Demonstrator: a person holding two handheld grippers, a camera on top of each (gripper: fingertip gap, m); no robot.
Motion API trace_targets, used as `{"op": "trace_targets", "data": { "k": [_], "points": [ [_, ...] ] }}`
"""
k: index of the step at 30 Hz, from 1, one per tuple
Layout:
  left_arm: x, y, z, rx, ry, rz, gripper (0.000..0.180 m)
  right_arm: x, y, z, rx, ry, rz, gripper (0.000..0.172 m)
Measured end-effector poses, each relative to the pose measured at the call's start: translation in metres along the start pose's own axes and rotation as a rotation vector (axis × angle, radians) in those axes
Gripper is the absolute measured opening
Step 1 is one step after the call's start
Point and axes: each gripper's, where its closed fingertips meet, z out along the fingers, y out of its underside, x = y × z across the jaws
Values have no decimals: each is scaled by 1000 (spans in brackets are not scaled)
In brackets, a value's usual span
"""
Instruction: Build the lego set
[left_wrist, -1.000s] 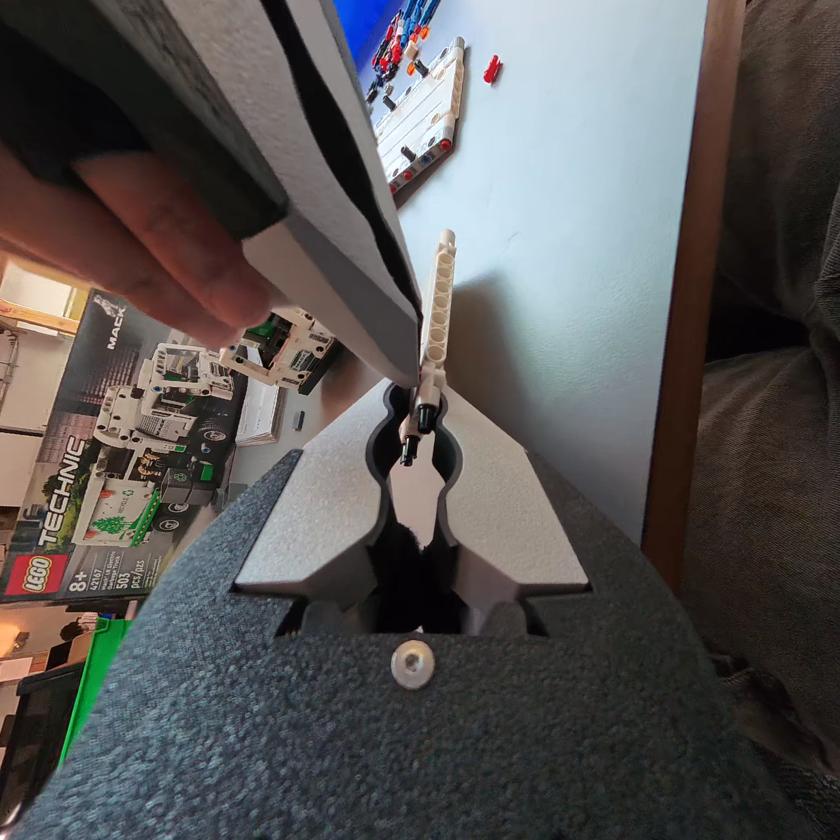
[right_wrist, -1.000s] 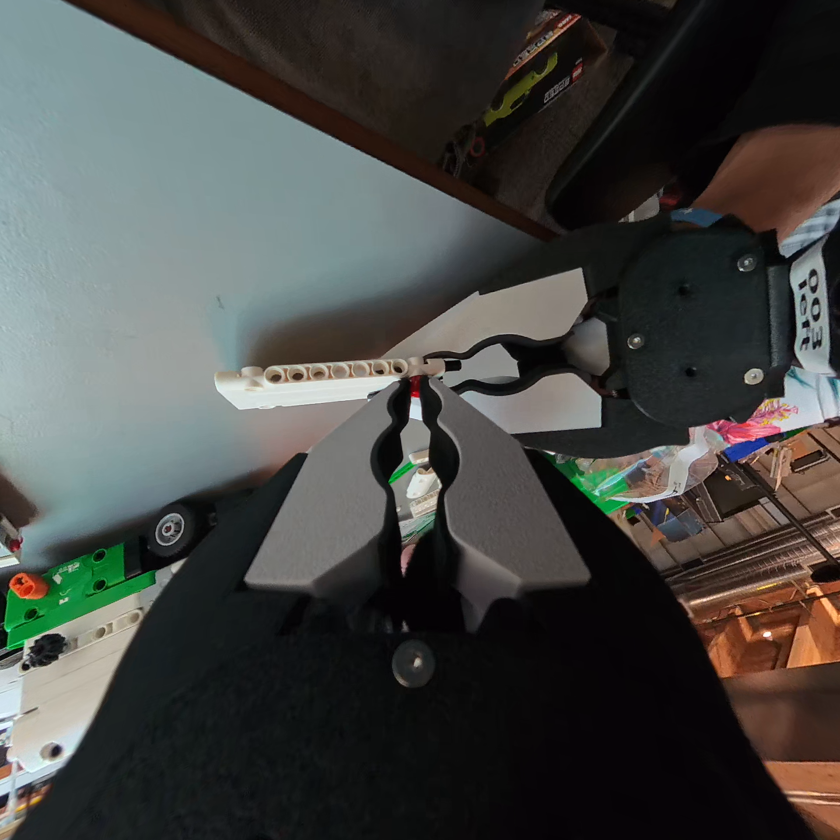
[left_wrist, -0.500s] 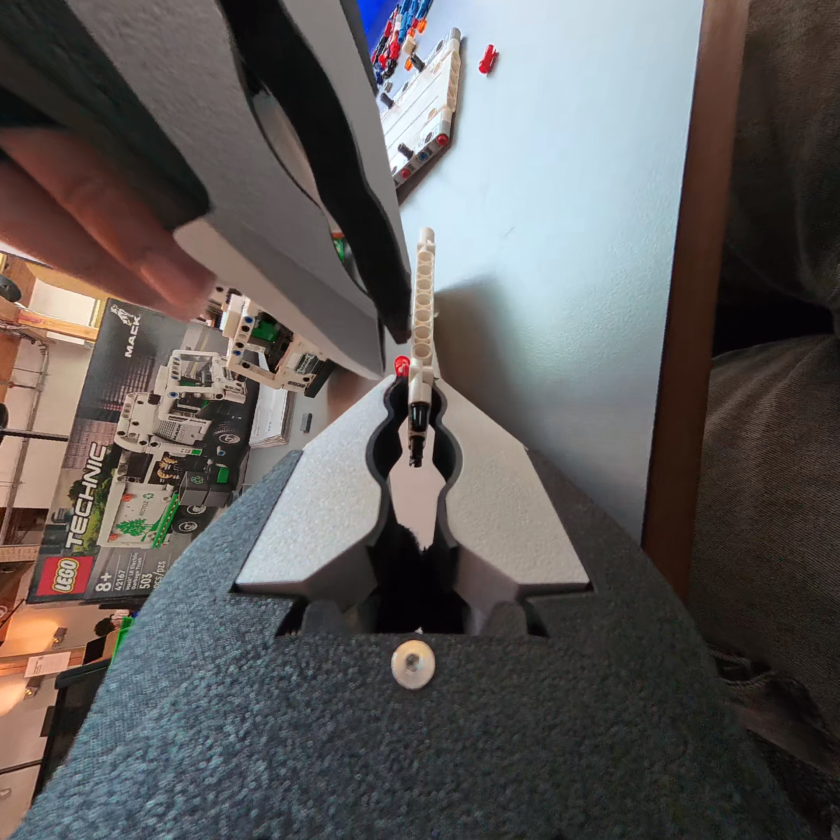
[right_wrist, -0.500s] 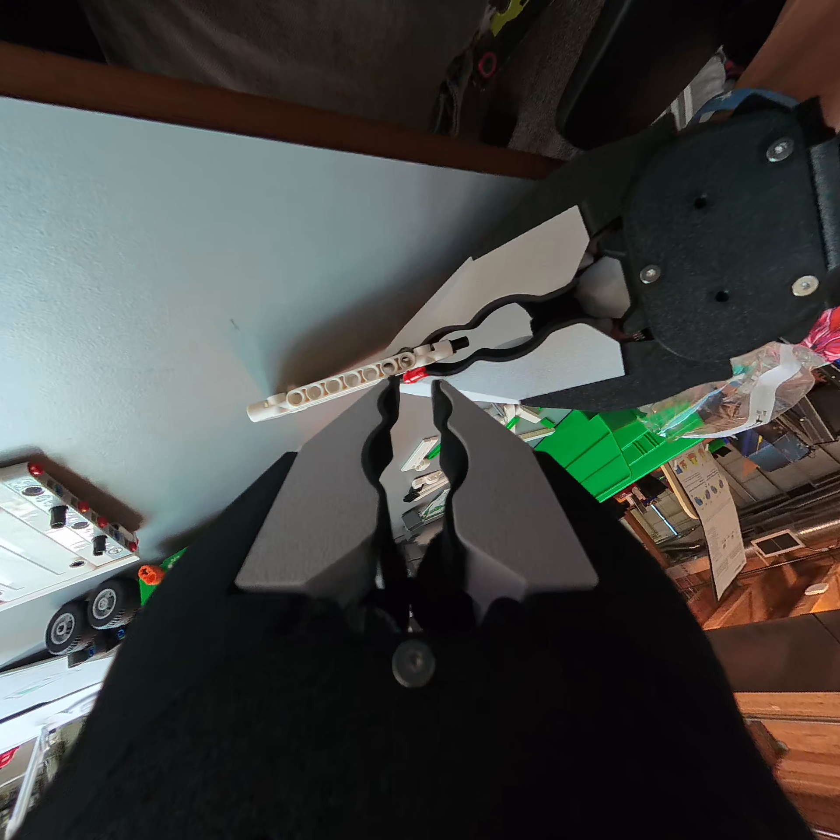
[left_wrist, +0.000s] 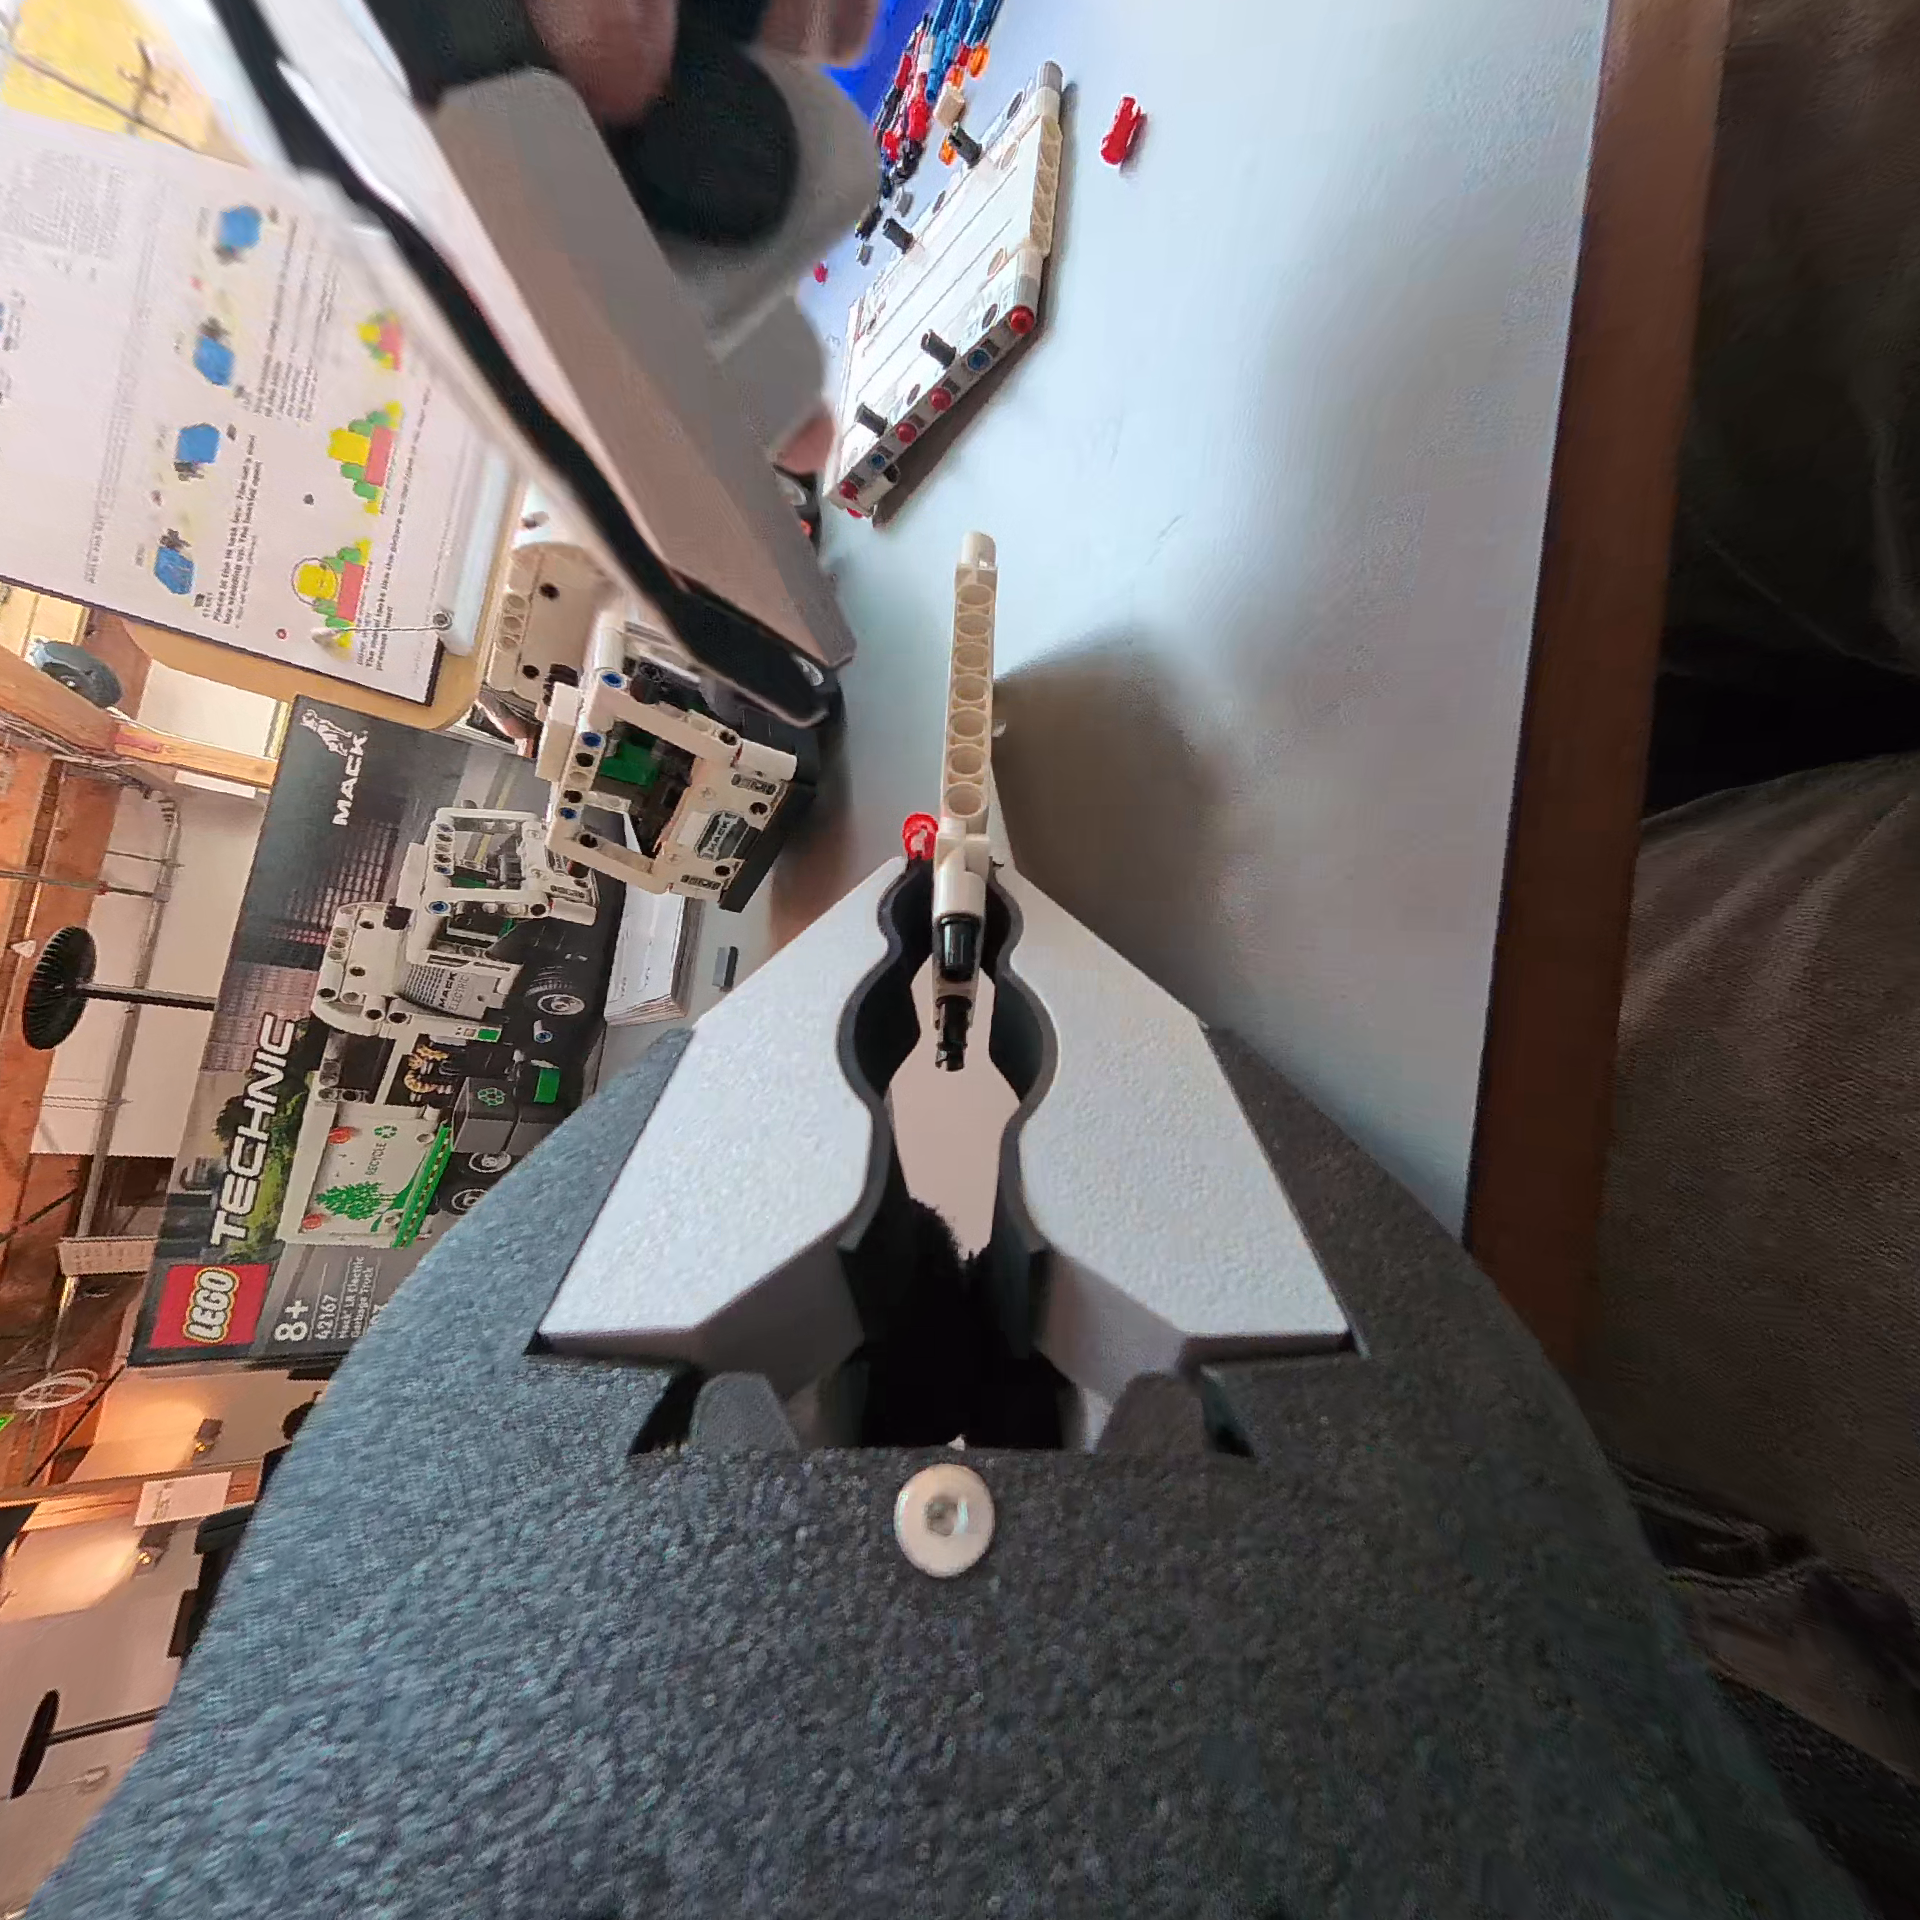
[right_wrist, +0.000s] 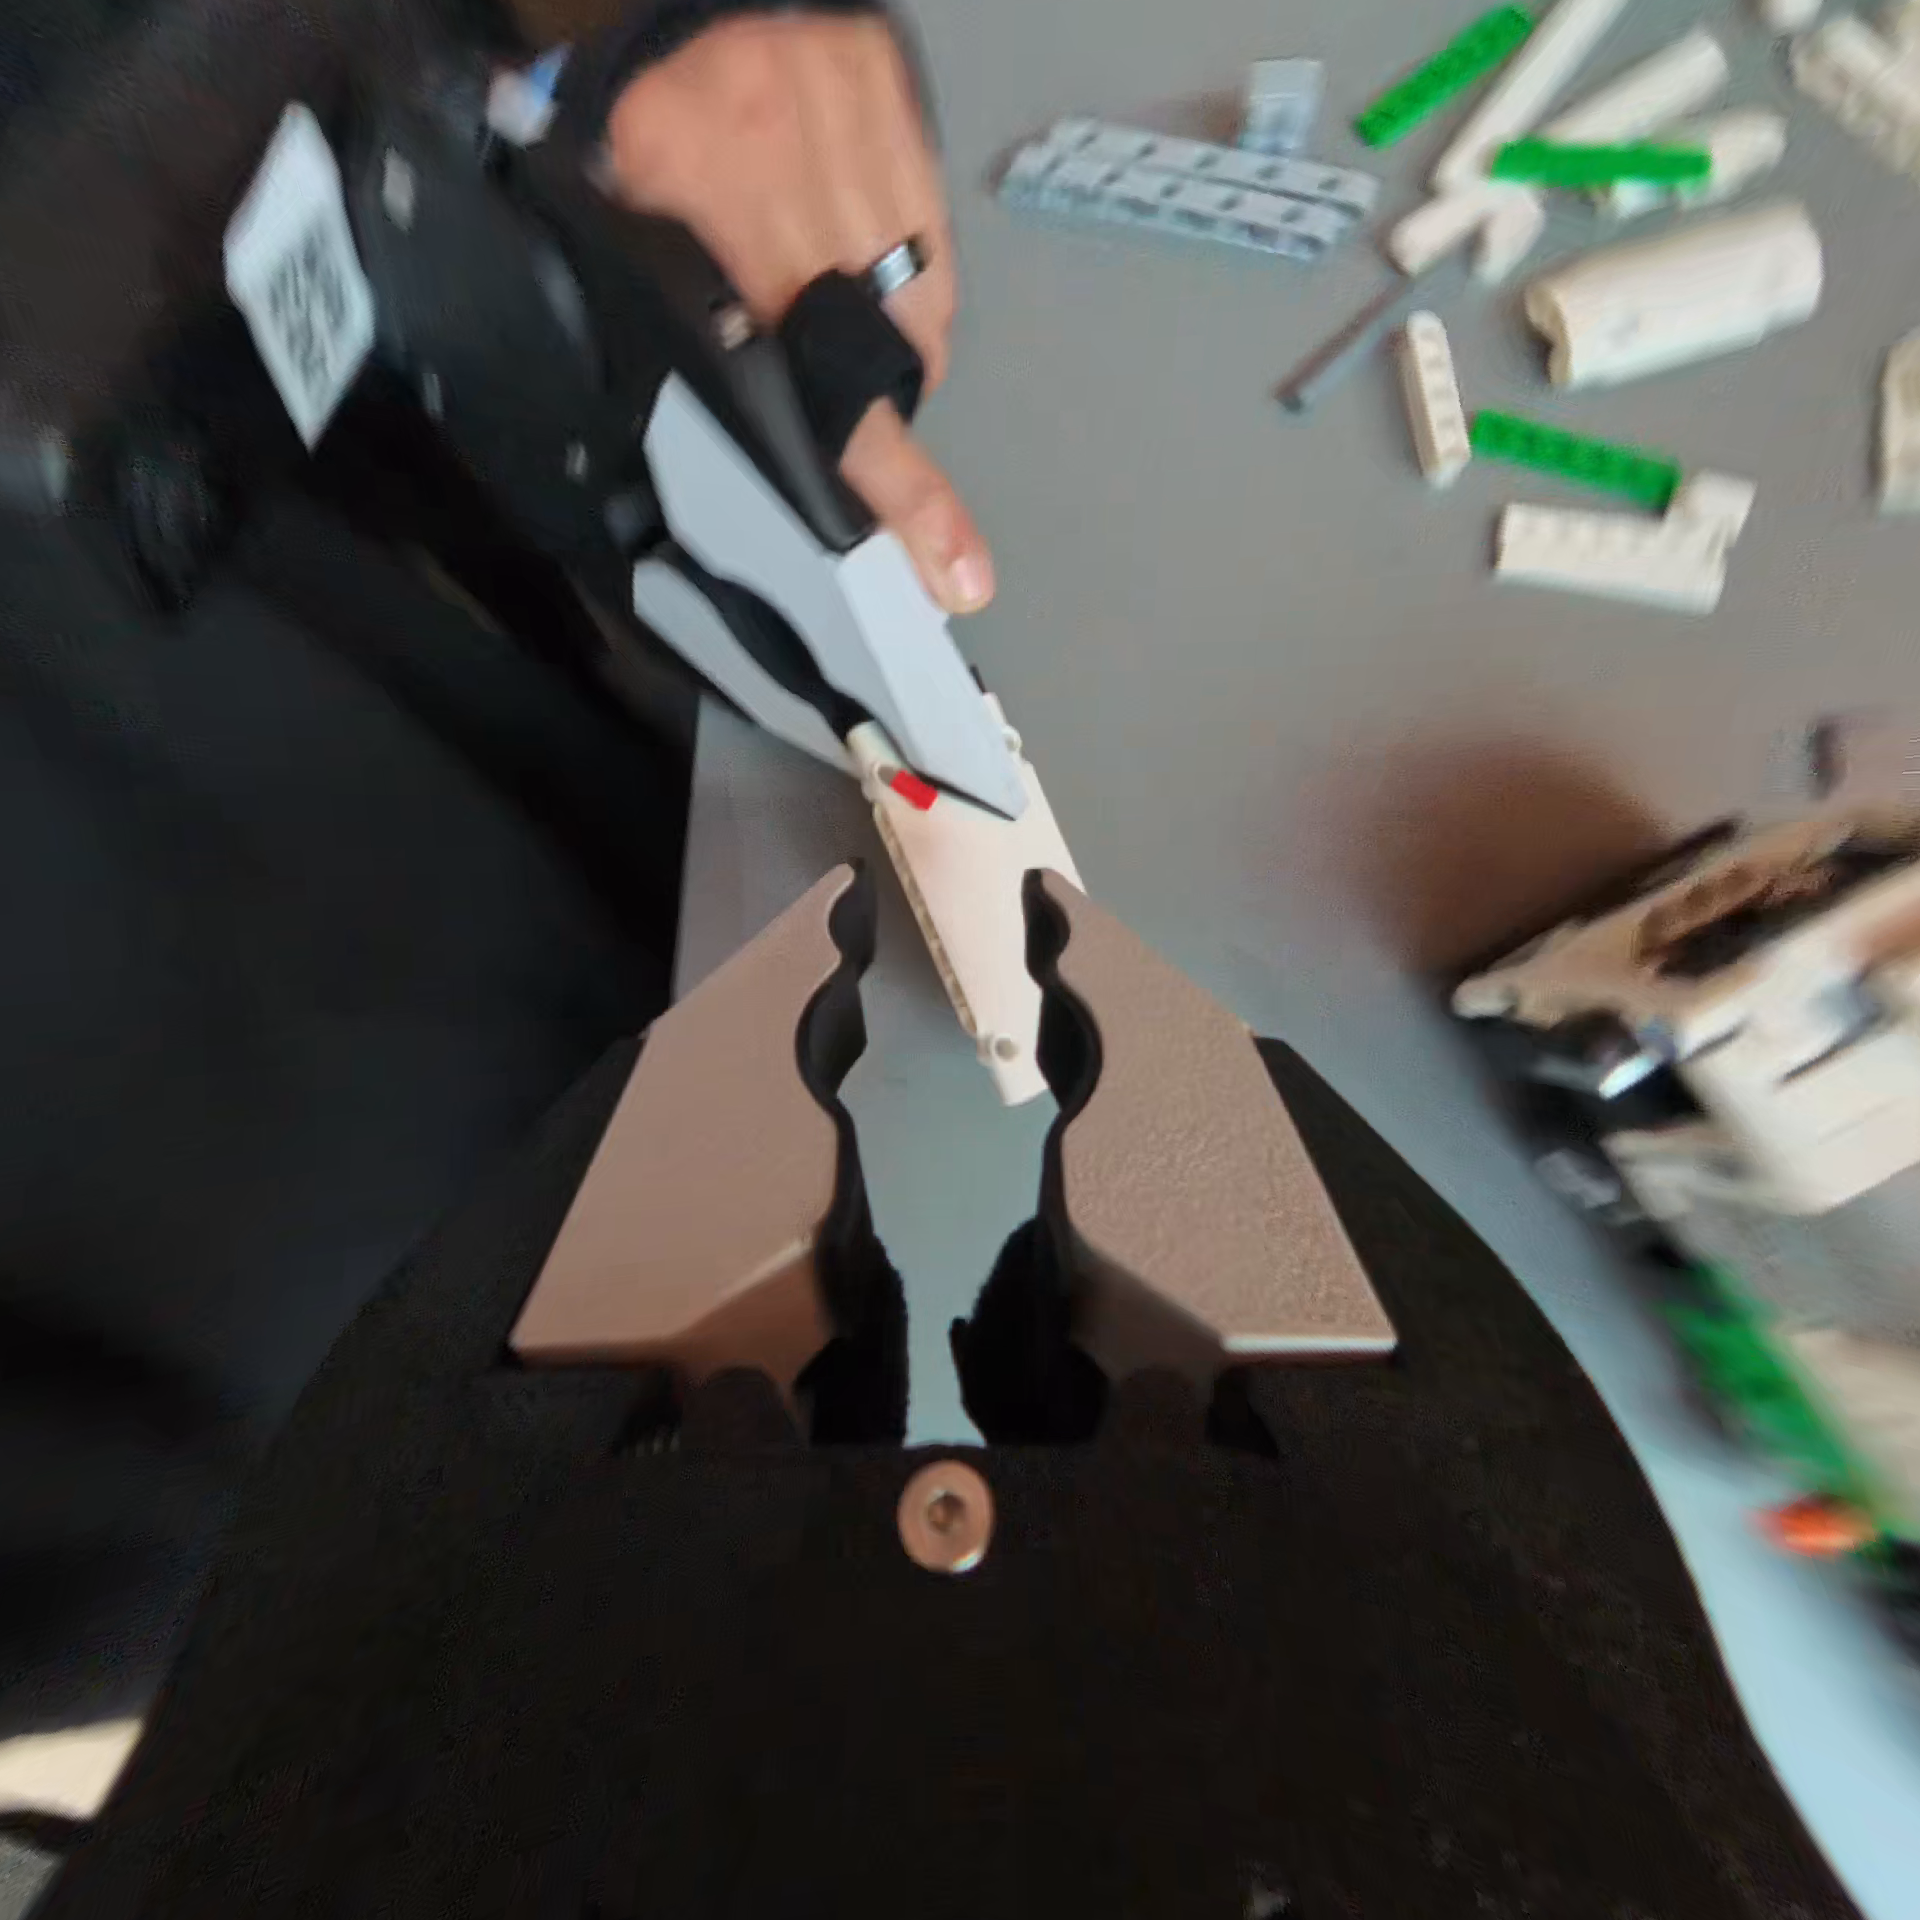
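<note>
The left hand-held gripper (left_wrist: 961, 883) is clamped on one end of a long white plastic beam (left_wrist: 968, 686), a slim bar pierced by a row of round holes, with a black pin (left_wrist: 951, 997) jutting back between the wavy dark pads and a small red peg (left_wrist: 917, 829) beside the tips. The beam is held above the counter (left_wrist: 1299, 520) and points away from the camera. The right hand-held gripper (right_wrist: 948, 883) stands open; the beam's far end lies between its grainy tan fingers (right_wrist: 1164, 1101), the left pad clear of it (the right pad's contact is too blurred to tell). The counter is smooth pale grey with a dark wood edge (left_wrist: 1558, 727). Loose white and green bricks (right_wrist: 1579, 457) lie scattered, a half-built white frame (left_wrist: 665, 779) stands near a printed toy box (left_wrist: 343, 1039), and an instruction sheet (left_wrist: 208, 395) is propped behind.
</note>
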Motion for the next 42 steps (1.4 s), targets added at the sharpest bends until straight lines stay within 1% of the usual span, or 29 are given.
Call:
{"op": "trace_targets", "data": {
  "k": [1,2,3,4,6,8,10,12,17,20,22,26,28,30,33,35,39,42],
  "points": [
    [0,0,0,2,-3,3,7,1,1,2,84,-48,157,28],
    [0,-1,0,3,-7,7,7,-6,3,5,149,-133,248,30],
    [0,-1,0,4,-13,12,6,-9,6,10,182,-172,304,31],
    [-1,-1,-1,6,-17,18,6,-6,11,15,197,-164,332,31],
    [-1,-2,-1,7,-25,24,6,-7,6,17,264,-187,337,29],
    [-1,-1,-1,6,-28,24,6,-6,2,19,277,-185,326,26],
    [-2,-1,-1,2,-32,20,6,-6,0,24,271,-180,313,23],
    [-3,0,0,-4,-35,18,6,-1,-1,25,274,-167,315,15],
    [-4,2,1,-18,-41,16,6,1,-3,27,291,-174,320,14],
    [-4,2,1,-20,-40,15,6,4,-1,27,280,-142,290,4],
    [-4,3,2,-27,-40,8,6,7,1,25,283,-123,284,4],
    [-5,4,2,-32,-41,3,6,19,4,16,348,-51,268,4],
    [-6,5,2,-39,-45,1,6,29,7,4,382,26,271,3],
    [-8,9,3,-55,-53,-9,6,39,17,-12,380,140,286,3],
    [-11,13,4,-78,-50,-46,6,50,50,-31,271,373,314,3],
    [-13,14,6,-88,-41,-79,6,47,57,-42,292,474,309,3],
    [-17,13,12,-103,-19,-160,6,41,82,-40,225,527,395,4],
    [-21,17,14,-120,-58,-134,6,40,96,-35,170,545,379,4]
  ]
}}
